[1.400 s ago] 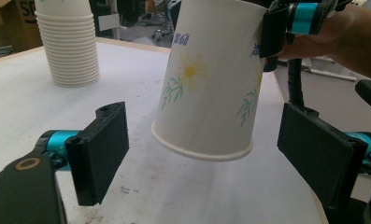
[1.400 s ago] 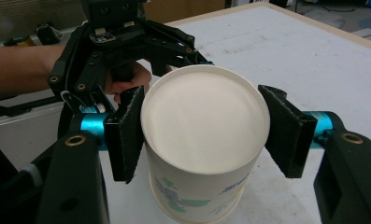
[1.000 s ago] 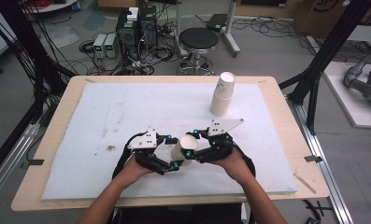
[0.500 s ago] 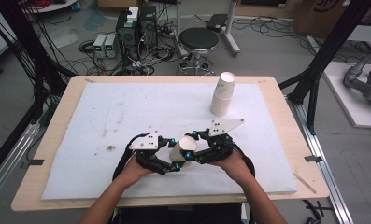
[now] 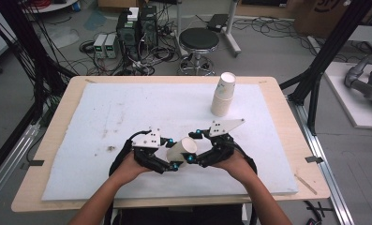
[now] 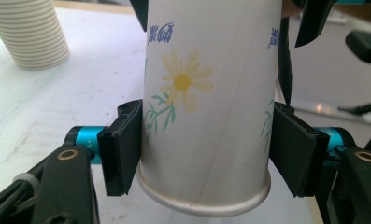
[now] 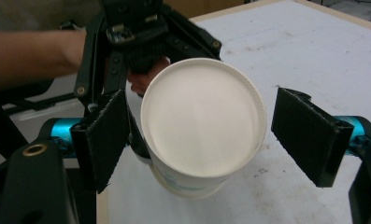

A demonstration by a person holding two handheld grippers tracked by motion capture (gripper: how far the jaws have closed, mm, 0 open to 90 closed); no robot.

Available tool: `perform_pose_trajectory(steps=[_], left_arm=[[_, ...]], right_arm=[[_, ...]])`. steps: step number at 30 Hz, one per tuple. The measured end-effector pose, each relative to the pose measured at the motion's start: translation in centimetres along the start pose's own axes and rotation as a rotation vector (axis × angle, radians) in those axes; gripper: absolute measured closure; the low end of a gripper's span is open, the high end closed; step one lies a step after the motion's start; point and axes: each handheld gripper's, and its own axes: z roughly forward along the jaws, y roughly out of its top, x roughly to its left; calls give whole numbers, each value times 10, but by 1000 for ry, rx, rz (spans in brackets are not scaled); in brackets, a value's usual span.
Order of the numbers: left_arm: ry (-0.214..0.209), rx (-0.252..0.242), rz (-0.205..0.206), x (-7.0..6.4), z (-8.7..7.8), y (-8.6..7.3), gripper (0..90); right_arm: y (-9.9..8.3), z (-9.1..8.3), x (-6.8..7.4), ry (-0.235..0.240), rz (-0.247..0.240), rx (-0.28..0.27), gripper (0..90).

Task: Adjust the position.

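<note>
A white paper cup (image 5: 182, 149) with a daisy print (image 6: 183, 81) lies tilted between both grippers at the front middle of the white mat (image 5: 127, 108). My left gripper (image 5: 170, 164) is shut on the cup (image 6: 206, 116), its pads (image 6: 122, 144) pressing the wall near the base. The cup's open mouth (image 7: 203, 122) faces my right gripper (image 7: 204, 135), which is open around the rim; its right pad (image 7: 309, 135) stands clear of the cup. In the high view the right gripper (image 5: 194, 157) sits just right of the cup.
A stack of paper cups (image 5: 222, 93) stands on the mat at the back right, and shows as ribbed cups (image 6: 33, 32) in the left gripper view. The mat lies on a wooden table (image 5: 277, 98). Beyond the table are a stool (image 5: 198, 42) and cabled equipment (image 5: 132, 28).
The cup and both grippers have drifted slightly toward the front left. The left gripper's hold on the cup looks the same.
</note>
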Motion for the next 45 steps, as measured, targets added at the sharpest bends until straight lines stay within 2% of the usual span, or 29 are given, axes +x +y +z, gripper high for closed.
perform_pose_trajectory(steps=[4, 7, 10, 15, 18, 22, 29, 35, 38, 45], left_arm=[[-2, 45, 6, 2, -3, 7, 320], [-2, 98, 35, 4, -5, 13, 319], [-5, 125, 45, 4, -6, 16, 319], [-12, 193, 70, 6, -8, 23, 319], [-16, 216, 74, 7, -9, 26, 318], [-22, 266, 103, 8, -9, 32, 318], [-29, 319, 125, 9, -8, 35, 318], [-52, 357, 140, 6, -3, 34, 318], [-61, 368, 145, 5, -1, 33, 318], [-80, 392, 151, 4, 0, 32, 318]], right_arm=[[1, 1, 2, -1, -25, 38, 201], [3, 1, 1, -14, -51, 67, 201], [5, 2, 1, -12, -69, 85, 201], [8, 3, 1, -4, -85, 118, 201], [9, 4, 1, 2, -93, 131, 201], [10, 5, 0, 5, -111, 148, 201], [12, 8, 2, 10, -131, 186, 201], [16, 14, 4, 20, -184, 245, 207], [17, 18, 6, 41, -216, 288, 255], [15, 22, 6, 63, -240, 335, 322]])
